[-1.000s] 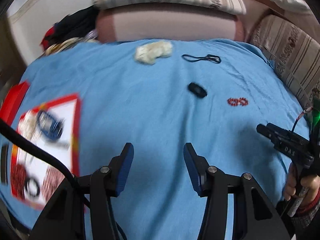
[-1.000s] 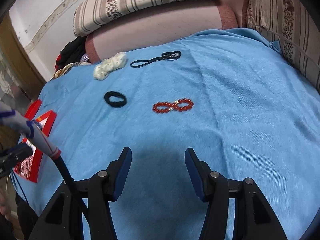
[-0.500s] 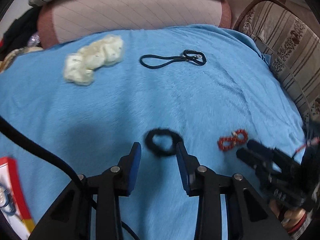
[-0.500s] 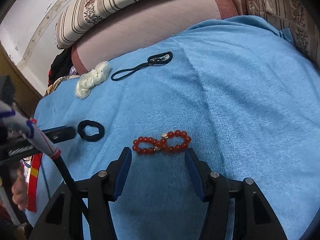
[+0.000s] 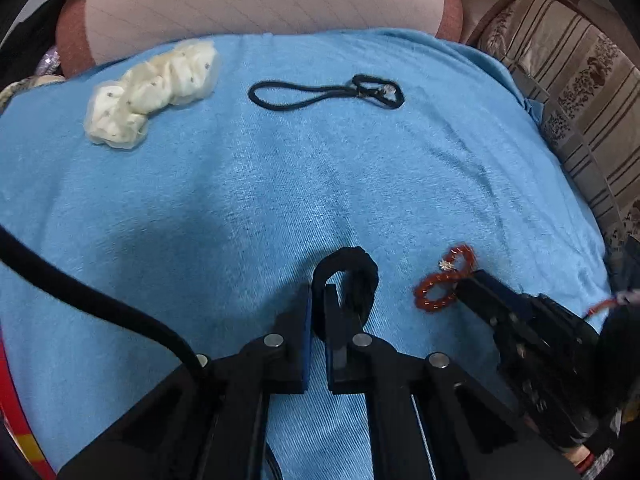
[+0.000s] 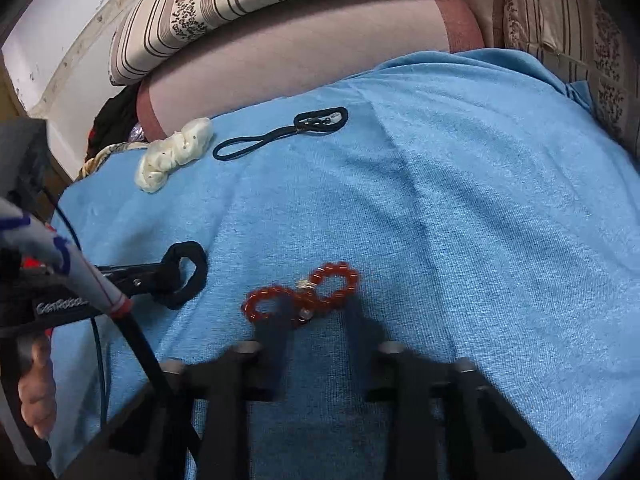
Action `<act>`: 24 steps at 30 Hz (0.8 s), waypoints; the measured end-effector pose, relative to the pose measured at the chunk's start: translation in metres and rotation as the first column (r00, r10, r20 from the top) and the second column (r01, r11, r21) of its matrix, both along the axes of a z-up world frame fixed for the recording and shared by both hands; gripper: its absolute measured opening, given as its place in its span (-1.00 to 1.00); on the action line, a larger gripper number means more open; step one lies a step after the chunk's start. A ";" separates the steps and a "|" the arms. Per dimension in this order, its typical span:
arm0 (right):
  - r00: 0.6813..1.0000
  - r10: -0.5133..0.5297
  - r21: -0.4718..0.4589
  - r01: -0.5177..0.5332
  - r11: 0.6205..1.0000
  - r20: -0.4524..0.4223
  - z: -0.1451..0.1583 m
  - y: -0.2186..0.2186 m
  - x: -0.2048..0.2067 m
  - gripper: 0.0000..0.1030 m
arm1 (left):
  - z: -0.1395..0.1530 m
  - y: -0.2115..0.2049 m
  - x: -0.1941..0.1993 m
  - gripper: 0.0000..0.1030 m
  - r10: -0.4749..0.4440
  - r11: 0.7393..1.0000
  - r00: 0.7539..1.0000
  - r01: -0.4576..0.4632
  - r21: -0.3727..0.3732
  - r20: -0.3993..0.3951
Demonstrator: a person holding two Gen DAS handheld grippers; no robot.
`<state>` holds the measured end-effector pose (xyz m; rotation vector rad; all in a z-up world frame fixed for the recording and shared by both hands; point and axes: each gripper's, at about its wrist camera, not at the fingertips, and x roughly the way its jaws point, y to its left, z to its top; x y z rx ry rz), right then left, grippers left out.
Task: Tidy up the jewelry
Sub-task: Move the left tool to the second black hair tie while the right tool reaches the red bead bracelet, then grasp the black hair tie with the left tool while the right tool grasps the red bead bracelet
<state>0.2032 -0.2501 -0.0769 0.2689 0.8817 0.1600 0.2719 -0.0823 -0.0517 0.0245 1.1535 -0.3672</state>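
My left gripper (image 5: 318, 292) is shut on the near edge of a black hair tie (image 5: 360, 264) that lies on the blue cloth; the tie also shows in the right wrist view (image 6: 192, 276). A red bead bracelet (image 6: 304, 296) twisted into a figure eight lies just ahead of my right gripper (image 6: 316, 328), which is open, its fingers blurred and straddling the bracelet's near side. The bracelet shows in the left wrist view (image 5: 444, 280) with the right gripper's fingertip (image 5: 476, 288) touching it.
A cream scrunchie (image 5: 152, 92) and a thin black cord loop (image 5: 324, 92) lie at the far side of the blue cloth (image 5: 360, 168). A pink cushion (image 5: 240, 4) and striped cushions (image 6: 280, 4) stand behind. A red box edge (image 5: 16, 408) shows at the lower left.
My left gripper moved forward and closed on the black hair tie. My right gripper moved forward and down to the red bracelet.
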 end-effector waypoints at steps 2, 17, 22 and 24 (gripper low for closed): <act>1.000 0.004 0.002 -0.004 1.000 0.006 0.001 0.000 -0.002 -0.98 | 0.011 0.005 -0.012 -0.92 0.009 1.000 1.000 -0.008 -0.014 0.024; 1.000 -0.026 0.056 0.026 0.998 -0.008 0.009 0.007 -0.015 -0.09 | 0.056 0.079 -0.101 -0.91 0.108 0.994 0.986 -0.104 -0.036 0.124; 0.997 -0.057 0.035 0.058 0.998 -0.048 0.003 0.013 0.012 -0.09 | 0.047 0.099 -0.117 -0.91 0.155 0.988 0.982 -0.150 -0.044 0.109; 0.997 -0.065 -0.010 0.064 0.998 -0.043 0.002 0.020 0.020 -0.16 | 0.045 0.103 -0.121 -0.91 0.172 0.985 0.979 -0.168 -0.040 0.113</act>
